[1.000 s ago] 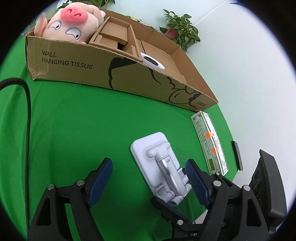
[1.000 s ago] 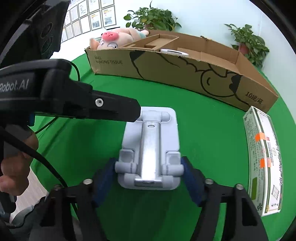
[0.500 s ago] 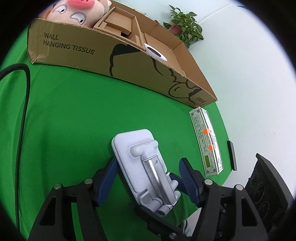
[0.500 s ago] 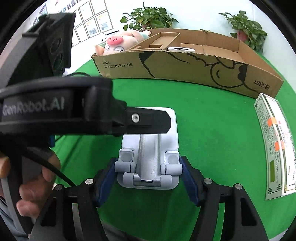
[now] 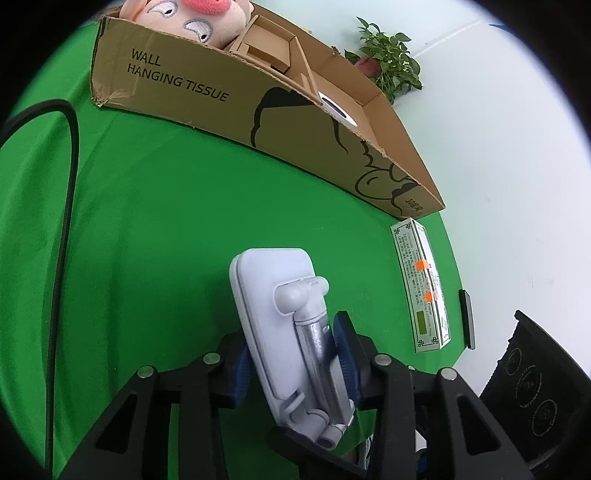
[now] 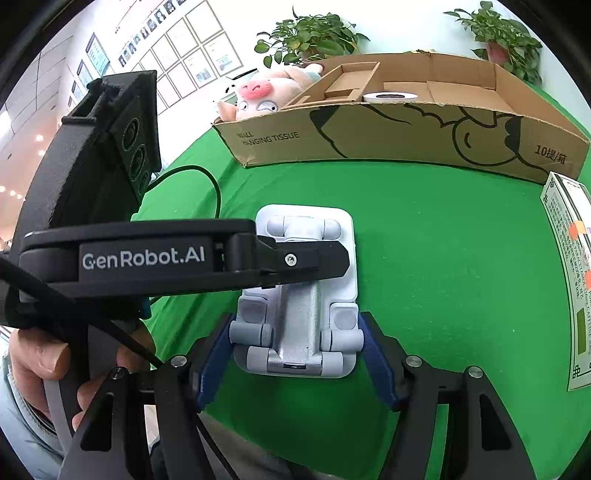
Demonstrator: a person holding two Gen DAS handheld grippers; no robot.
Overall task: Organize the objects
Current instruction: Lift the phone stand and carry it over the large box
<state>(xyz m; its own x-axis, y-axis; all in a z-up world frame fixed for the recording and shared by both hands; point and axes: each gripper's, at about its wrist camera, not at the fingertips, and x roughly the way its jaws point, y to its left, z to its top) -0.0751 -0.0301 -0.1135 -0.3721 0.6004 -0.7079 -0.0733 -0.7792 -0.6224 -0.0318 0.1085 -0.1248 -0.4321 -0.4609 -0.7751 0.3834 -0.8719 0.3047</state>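
From where I stand, about 3 things already sit in the long brown cardboard box (image 5: 236,92) at 12 o'clock on the green table cloth (image 5: 155,206). At its left end lies the pink plush pig (image 5: 188,14). Next come the folded cardboard inserts (image 5: 273,48). After that, a flat white oval object (image 5: 338,110) rests in the middle compartment. The right end of the box looks bare, as far as I can see.

Out on the cloth, 2 things are not yet packed. The white and silver folding phone stand (image 5: 288,325) lies near the table's front edge at 6 o'clock. The left gripper (image 5: 291,360) is closed on its middle, blue pads (image 5: 345,354) pressed to both sides. The right gripper (image 6: 295,363) sits around the stand's hinged end with its blue pads (image 6: 376,363) close beside it. I cannot tell whether they actually touch, so it reads as partly open. Over at 3 o'clock, well apart from the stand, the long white printed carton (image 5: 421,284) lies flat beside the box's right corner.

I'd judge the job past halfway, with the stand and the carton left to stow.
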